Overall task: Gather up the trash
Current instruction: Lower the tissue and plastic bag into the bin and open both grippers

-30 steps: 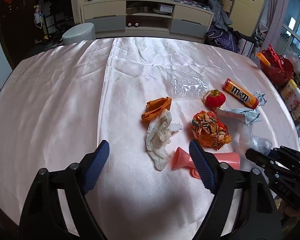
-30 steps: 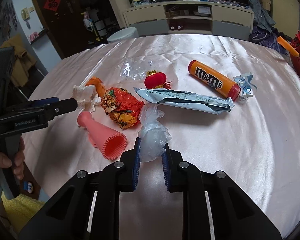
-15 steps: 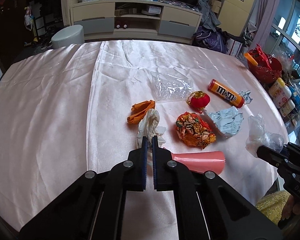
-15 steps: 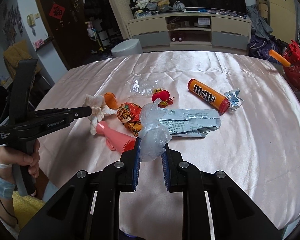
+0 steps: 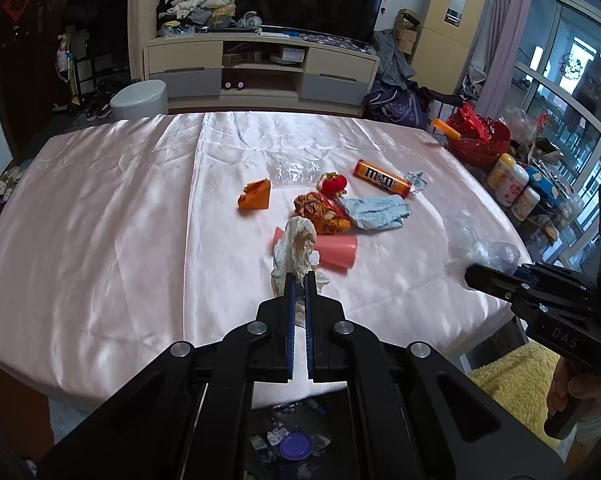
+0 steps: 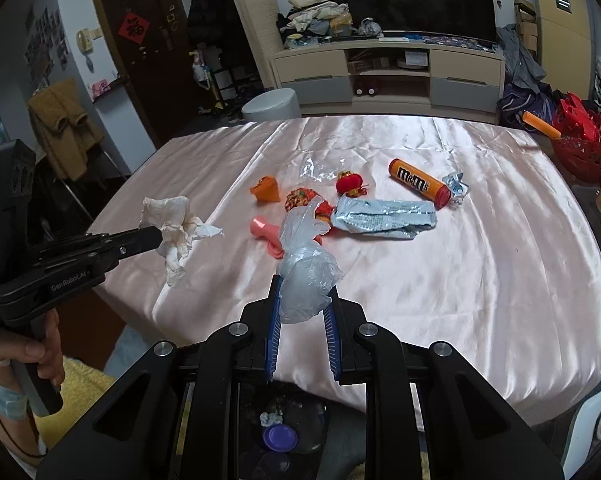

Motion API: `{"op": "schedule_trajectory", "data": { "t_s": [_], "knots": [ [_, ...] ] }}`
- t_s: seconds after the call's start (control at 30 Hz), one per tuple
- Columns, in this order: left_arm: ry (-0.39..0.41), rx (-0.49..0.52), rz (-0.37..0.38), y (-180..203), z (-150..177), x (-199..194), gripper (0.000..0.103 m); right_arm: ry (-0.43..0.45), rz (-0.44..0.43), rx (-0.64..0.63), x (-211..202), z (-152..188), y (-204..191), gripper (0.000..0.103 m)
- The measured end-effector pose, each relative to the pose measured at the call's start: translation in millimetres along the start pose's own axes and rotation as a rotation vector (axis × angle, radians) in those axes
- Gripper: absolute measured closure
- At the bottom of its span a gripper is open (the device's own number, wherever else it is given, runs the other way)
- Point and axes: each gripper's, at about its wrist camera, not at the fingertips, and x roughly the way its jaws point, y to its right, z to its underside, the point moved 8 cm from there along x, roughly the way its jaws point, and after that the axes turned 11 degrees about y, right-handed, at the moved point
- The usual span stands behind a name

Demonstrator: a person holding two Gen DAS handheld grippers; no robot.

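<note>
Crumpled white tissue [image 5: 296,246] pinched in the closed left hand-held gripper [image 5: 299,280] and a slippery clear plastic bag [image 6: 304,280] clamped in the right hand-held gripper [image 6: 302,300] hang over the worktop's [image 6: 500,280] near edge, either liable to slip and miss the bin [image 6: 284,432] below.

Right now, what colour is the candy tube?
Orange, with a brown m&m's logo and a red cap; the tube shows best in the right wrist view.
</note>
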Motion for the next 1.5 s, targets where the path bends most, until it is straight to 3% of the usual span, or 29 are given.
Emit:
{"op": "schedule_trajectory", "data": {
  "t_s": [0.4, 0.7, 0.97, 1.3, 1.5],
  "knots": [
    [-0.085, -0.041, 0.015, 14.4, 95.7, -39.8, 0.1, -0.095, -0.024, 0.022, -14.3, 77.6, -16.3, 0.082],
    [-0.19, -0.06, 0.038, 23.2, 156.9, -31.6, 0.1, -0.233, -0.054, 0.059, 5.1, 143.6, -25.6, 0.082],
    [-0.307, -0.069, 0.034, 26.9, 206.1, -10.7, 0.1, -0.33, -0.065, 0.092, 22.9, 178.6, -27.1, 0.082],
    [-0.371, -0.085, 0.021, 23.7, 228.0, 1.8, 0.098, -0.377, -0.094, 0.11, 33.1, 186.6, -34.3, 0.079],
    [-0.371, -0.092, 0.001, 18.0, 224.4, 0.2, 0.092, -0.357, -0.081, 0.131, 31.3, 181.5, -25.5, 0.062]
  ]
}}
